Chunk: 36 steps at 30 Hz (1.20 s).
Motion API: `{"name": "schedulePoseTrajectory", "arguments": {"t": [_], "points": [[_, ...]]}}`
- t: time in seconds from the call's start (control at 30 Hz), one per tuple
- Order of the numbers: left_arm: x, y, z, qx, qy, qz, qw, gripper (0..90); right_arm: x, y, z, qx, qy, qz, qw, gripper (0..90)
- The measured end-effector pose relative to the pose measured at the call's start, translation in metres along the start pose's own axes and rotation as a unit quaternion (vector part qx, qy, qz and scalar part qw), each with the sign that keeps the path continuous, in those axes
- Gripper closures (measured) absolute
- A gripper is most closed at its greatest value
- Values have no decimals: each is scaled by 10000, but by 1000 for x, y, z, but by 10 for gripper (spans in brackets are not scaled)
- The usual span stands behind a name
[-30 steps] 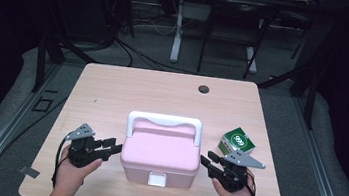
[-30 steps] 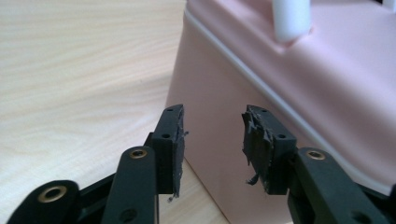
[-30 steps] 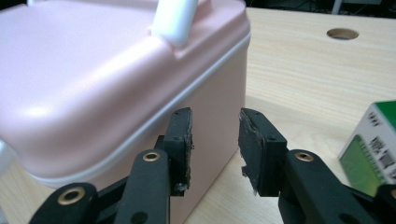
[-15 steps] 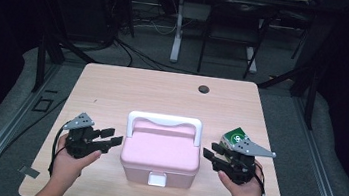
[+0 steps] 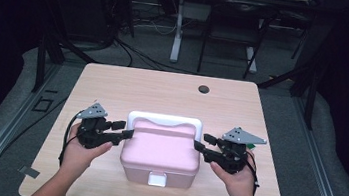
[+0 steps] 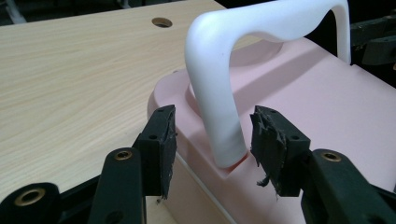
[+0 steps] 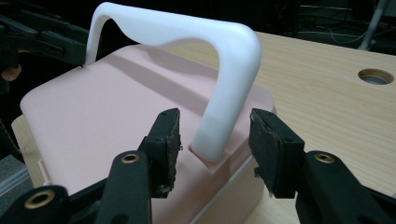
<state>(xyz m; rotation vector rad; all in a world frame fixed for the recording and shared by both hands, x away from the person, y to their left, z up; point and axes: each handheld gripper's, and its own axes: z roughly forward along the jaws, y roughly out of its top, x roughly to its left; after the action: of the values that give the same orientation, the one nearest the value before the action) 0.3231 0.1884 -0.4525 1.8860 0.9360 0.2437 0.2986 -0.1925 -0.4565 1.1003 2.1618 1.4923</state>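
Observation:
A pink box (image 5: 161, 152) with a white handle (image 5: 165, 119) sits at the middle of the wooden table (image 5: 113, 85), near its front edge. My left gripper (image 5: 126, 128) is at the box's left side and my right gripper (image 5: 202, 141) at its right side, each pointing inward. In the left gripper view the handle's leg (image 6: 219, 116) stands between the open jaws of my left gripper (image 6: 212, 133), with gaps on both sides. The right gripper view shows the other leg (image 7: 224, 116) the same way in my right gripper (image 7: 215, 133). Both pairs of jaws have just been opening.
A round cable hole (image 5: 204, 89) lies in the table's far part. A sliver of a green packet (image 5: 252, 147) peeks out behind the right gripper's plate. White tape marks sit at the front corners. Dark floor, cables and table legs lie beyond.
Both hands have risen and drawn slightly toward the box's top. Both pairs of jaws stand wider. The handle now looks raised off the lid. The green packet is now mostly hidden by the right gripper.

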Motion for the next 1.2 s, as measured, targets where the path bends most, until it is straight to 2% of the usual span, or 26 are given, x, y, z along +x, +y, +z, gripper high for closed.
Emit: {"name": "schedulePoseTrajectory", "arguments": {"t": [0.1, 0.37, 0.47, 0.67, 0.83, 0.97, 1.07, 1.2], "points": [[-1, 2, 4, 29, 3, 21, 10000, 504, -1, 2, 3, -3, 141, 35, 9999, 517], [-2, 7, 12, 57, -70, 53, 9999, 547, -4, 5, 14, 42, 123, -10, 9999, 503], [-4, 7, 13, 34, -71, 67, 9999, 566, -3, 5, 14, -41, 236, -37, 9997, 510], [-5, 6, 10, -77, -52, 83, 9999, 597, -2, 4, 12, -89, 250, -131, 9996, 532], [-9, 6, 6, -202, -71, 190, 9996, 619, -1, 4, 6, -142, 345, -215, 9991, 576], [-11, 4, 3, -232, -53, 303, 9993, 633, 2, 2, 3, -181, 322, -317, 9988, 613], [-11, 1, 2, -250, -58, 330, 9991, 659, 0, 0, 3, -262, 354, -299, 9986, 643], [-14, -1, 1, -265, -22, 395, 9989, 665, 0, -2, 3, -277, 383, -365, 9982, 649]]}}
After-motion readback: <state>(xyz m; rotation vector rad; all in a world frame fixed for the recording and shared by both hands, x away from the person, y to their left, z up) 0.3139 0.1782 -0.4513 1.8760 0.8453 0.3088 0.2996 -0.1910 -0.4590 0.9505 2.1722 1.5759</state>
